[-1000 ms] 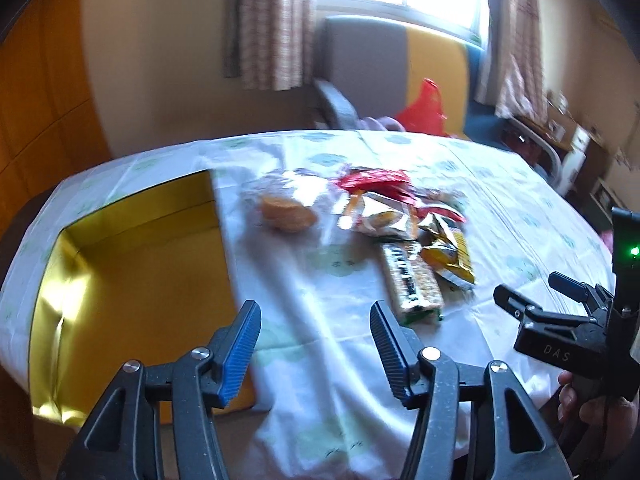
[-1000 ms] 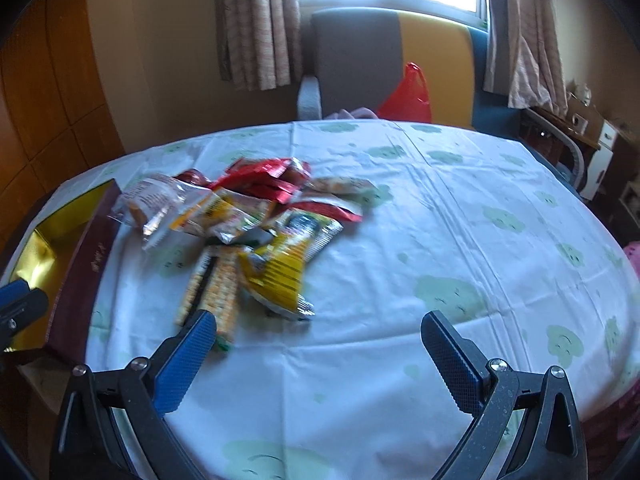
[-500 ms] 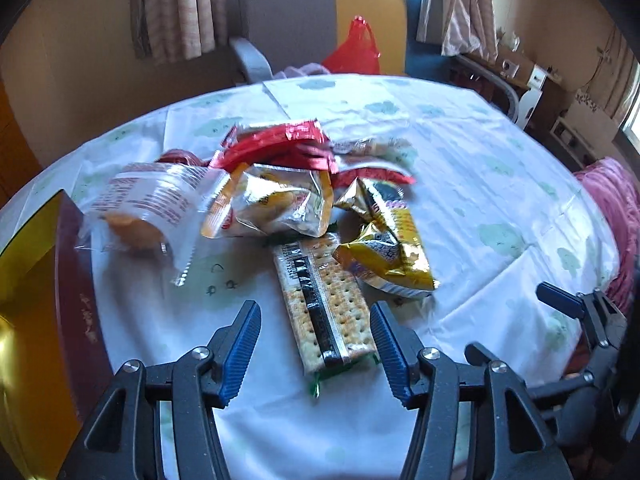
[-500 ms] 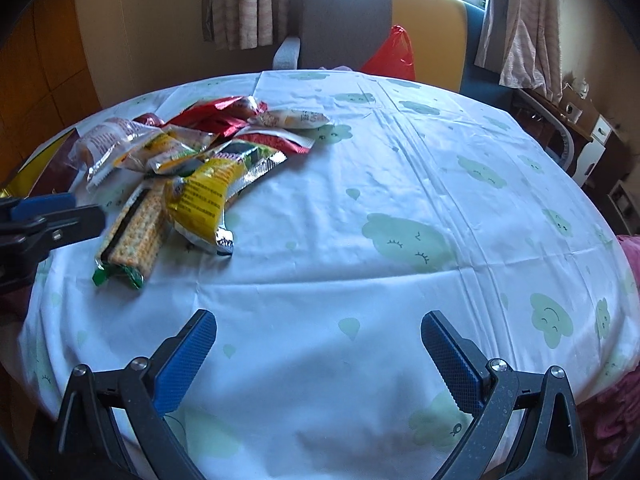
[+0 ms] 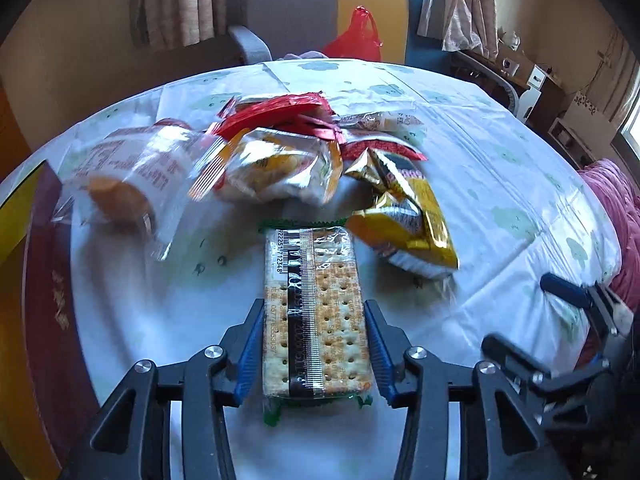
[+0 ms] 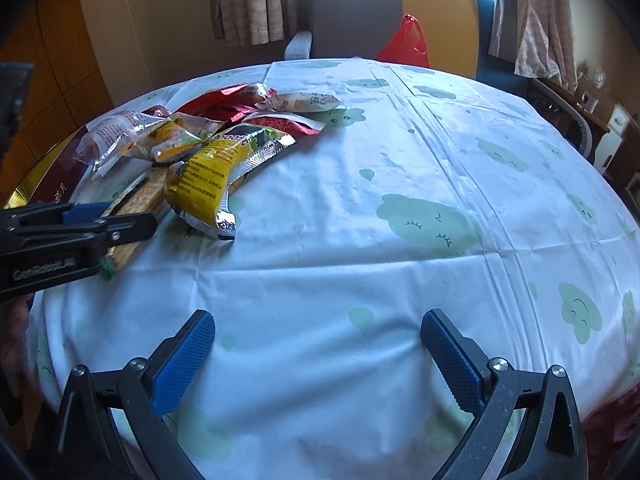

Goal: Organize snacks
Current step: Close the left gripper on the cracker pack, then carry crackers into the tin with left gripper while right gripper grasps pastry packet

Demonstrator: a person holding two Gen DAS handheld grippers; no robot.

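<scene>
The left hand-held gripper (image 5: 315, 354) straddles the near end of a cracker packet (image 5: 314, 312), its jaws closing with the packet between them; the blue pads (image 5: 251, 354) sit right at the packet's long edges, and I cannot tell whether they are pressing yet. The packet lies flat on the table (image 6: 400, 208), lengthwise away from the camera, at the near edge of the snack pile. Just beyond it are a yellow foil bag (image 5: 404, 220), a silver-and-yellow pouch (image 5: 280, 168), a clear bag with a round cake (image 5: 132, 172) and red wrappers (image 5: 280, 114). A gold-lined box (image 5: 44, 280) stands at the left edge. The right hand-held gripper (image 6: 316, 356) hovers wide and empty over bare tablecloth. The step looks like picking the first snack; next would be a firm squeeze, a clean lift, then a carry, probably to the box.
</scene>
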